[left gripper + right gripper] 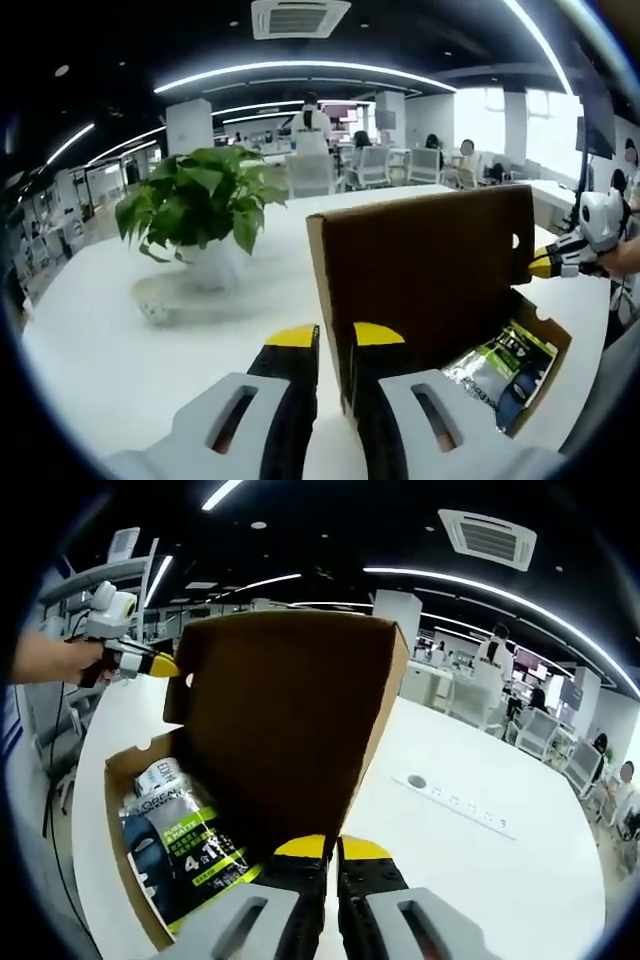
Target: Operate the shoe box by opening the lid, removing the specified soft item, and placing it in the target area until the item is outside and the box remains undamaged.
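A brown cardboard shoe box stands on the white table with its lid [420, 280] raised upright. My left gripper [335, 335] is shut on the lid's near side edge, low down. The right gripper [540, 263] pinches the opposite edge. In the right gripper view the lid [280, 720] rises just ahead, my right gripper [333, 847] is shut on its edge, and the left gripper [165, 667] holds the far corner. Inside the box lies a soft packet [505, 360] printed green, black and white [180, 850].
A potted green plant [200, 210] in a white pot stands on the table [100, 350] left of the box, with a small dish [155, 300] beside it. A socket strip [455, 800] is set into the tabletop [480, 890]. Office chairs and people are far behind.
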{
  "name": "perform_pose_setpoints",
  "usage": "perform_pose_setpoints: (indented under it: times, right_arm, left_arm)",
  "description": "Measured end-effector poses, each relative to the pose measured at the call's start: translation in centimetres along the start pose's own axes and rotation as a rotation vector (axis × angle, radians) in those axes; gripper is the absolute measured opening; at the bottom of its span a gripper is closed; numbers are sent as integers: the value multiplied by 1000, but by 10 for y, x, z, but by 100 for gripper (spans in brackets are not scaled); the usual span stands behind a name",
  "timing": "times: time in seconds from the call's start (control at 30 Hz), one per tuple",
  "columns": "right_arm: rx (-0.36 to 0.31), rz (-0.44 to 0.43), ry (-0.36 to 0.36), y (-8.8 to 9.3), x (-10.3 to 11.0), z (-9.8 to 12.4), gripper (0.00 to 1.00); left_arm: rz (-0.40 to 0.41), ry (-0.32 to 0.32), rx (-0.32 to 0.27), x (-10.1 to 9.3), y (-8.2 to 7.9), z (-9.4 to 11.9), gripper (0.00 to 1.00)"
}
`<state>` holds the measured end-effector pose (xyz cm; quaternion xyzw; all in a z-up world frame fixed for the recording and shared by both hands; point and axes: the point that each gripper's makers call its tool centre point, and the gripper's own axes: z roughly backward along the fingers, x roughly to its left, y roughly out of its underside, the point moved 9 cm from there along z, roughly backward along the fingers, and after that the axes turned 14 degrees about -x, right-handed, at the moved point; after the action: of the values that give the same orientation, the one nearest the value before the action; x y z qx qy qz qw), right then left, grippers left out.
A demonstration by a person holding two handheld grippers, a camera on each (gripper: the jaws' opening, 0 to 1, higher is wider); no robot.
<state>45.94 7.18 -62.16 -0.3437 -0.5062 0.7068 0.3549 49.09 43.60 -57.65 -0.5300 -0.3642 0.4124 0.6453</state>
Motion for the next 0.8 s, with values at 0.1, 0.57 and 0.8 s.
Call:
perform_pose_setpoints:
  times: [0.1,0.57,0.8]
  right_arm:
    - [2,1,-3,0,0,0,0]
    - [4,-1,2,-1,-1,-2,0]
    - [6,-9,5,-2,-1,-2,0]
  left_arm:
    - [-5,-2,26,0,10,3,10]
    - [29,-8,140,-2,48,6,8]
    - [33,-11,141,-3,49,3,5]
